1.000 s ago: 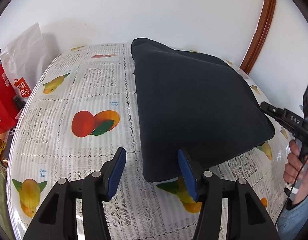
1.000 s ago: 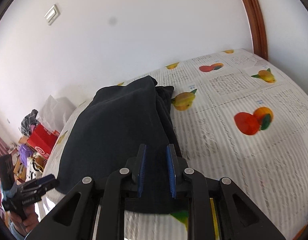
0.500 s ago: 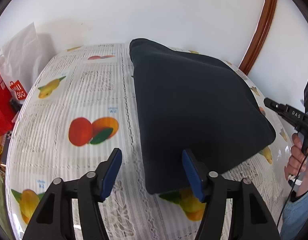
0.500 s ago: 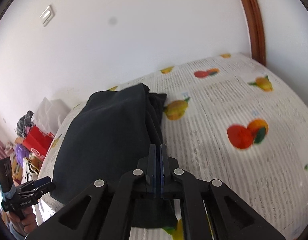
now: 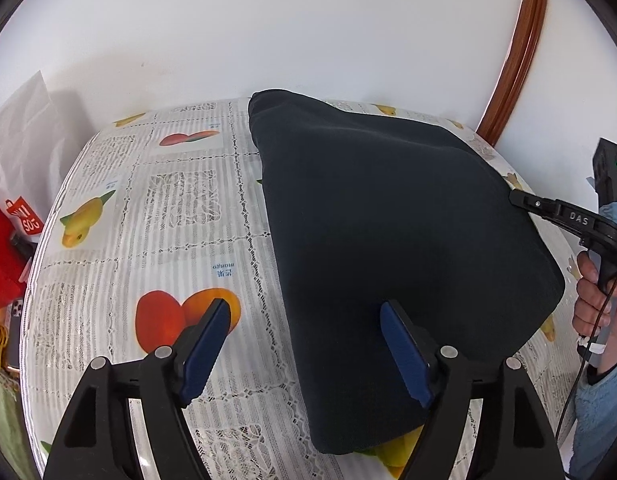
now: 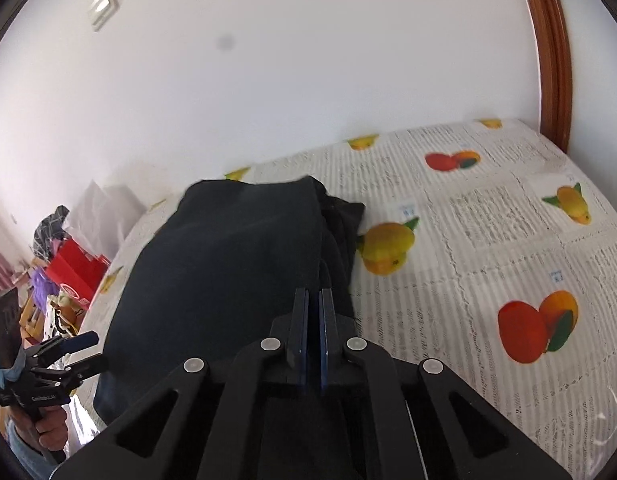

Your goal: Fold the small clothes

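A dark navy folded garment (image 5: 388,248) lies on the fruit-print tablecloth (image 5: 156,216). It also shows in the right wrist view (image 6: 228,264). My left gripper (image 5: 304,344) is open and empty, its blue pads astride the garment's near left edge and above it. In the right wrist view my right gripper (image 6: 313,300) is shut, with no cloth visible between the pads, above the garment's right edge. In the left wrist view the right gripper (image 5: 520,200) shows at the garment's right side. The left gripper (image 6: 88,350) shows at lower left in the right wrist view.
A white wall runs behind the table, with a brown wooden frame (image 5: 516,52) at the right. Red and white shopping bags (image 5: 12,200) and clutter (image 6: 60,272) stand off the table's left end. The tablecloth (image 6: 488,240) extends right of the garment.
My right gripper has closed from slightly open to shut and lifted back from the garment. My left gripper has risen and stayed open.
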Available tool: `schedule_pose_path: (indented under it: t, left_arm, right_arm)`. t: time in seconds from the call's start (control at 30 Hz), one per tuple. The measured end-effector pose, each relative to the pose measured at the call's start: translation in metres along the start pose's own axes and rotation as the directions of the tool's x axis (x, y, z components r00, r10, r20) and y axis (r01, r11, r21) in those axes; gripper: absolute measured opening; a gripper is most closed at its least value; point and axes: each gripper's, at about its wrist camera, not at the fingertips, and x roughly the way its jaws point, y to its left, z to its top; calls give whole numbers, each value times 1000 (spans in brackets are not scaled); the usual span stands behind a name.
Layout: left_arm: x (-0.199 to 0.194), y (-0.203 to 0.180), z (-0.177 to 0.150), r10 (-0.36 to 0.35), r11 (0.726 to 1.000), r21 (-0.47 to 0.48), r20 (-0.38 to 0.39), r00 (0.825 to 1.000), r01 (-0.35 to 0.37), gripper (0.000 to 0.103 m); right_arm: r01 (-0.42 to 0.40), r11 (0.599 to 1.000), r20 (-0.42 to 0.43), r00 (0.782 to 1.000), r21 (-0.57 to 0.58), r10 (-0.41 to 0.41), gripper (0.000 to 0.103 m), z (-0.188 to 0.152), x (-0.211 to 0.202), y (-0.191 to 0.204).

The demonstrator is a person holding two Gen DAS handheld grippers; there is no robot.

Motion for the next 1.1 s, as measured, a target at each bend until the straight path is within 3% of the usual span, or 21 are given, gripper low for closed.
schedule_pose_path:
  t: [0.07,0.2,0.3,0.37,0.47,0.57,0.6,0.63,0.7,0.77,0.97,1.1]
  left_arm:
    - [-1,0,4,13,1000,3,12,1000,-14,77]
    - [0,0,15,45,999,14,29,999,-45,77]
    - [6,1,23,56,998,11,28,998,-56,77]
    - [8,1,25,60,998,12,27,998,-60,77]
    - [11,0,27,67,997,21,28,997,-68,77]
    - [14,0,27,71,997,27,26,997,-71,78]
    - [14,0,27,70,997,27,25,997,-71,78]
    - [15,1,27,70,997,27,25,997,-70,78]
    - [15,1,26,69,997,26,25,997,-70,78]
    - [14,2,25,64,998,23,24,998,-64,78]
    - [9,2,21,75,997,30,29,997,-76,78]
    - [4,4,15,69,997,31,34,997,-71,78]
  right_arm:
    - [23,1000,-50,998,-12,-23,4,5,8,-2]
    - [75,996,-28,997,-47,-76,10,23,9,7]
    - [66,997,-36,997,-50,-67,27,39,22,14]
    - [90,995,-73,993,-53,-94,32,50,41,18]
    - [112,993,-105,988,-24,-114,32,60,62,17]
    - [81,997,-133,988,14,-79,31,67,79,15]
    - [77,997,-159,985,17,-73,25,69,86,15]
    - [69,998,-169,984,13,-65,3,69,90,15]
    - [33,999,-105,994,-4,-33,3,71,83,17]
    - [-25,999,21,999,23,24,3,70,62,12]
    - [24,996,-72,997,85,-17,4,63,76,5]
    - [38,997,-71,997,71,-33,18,72,77,9]
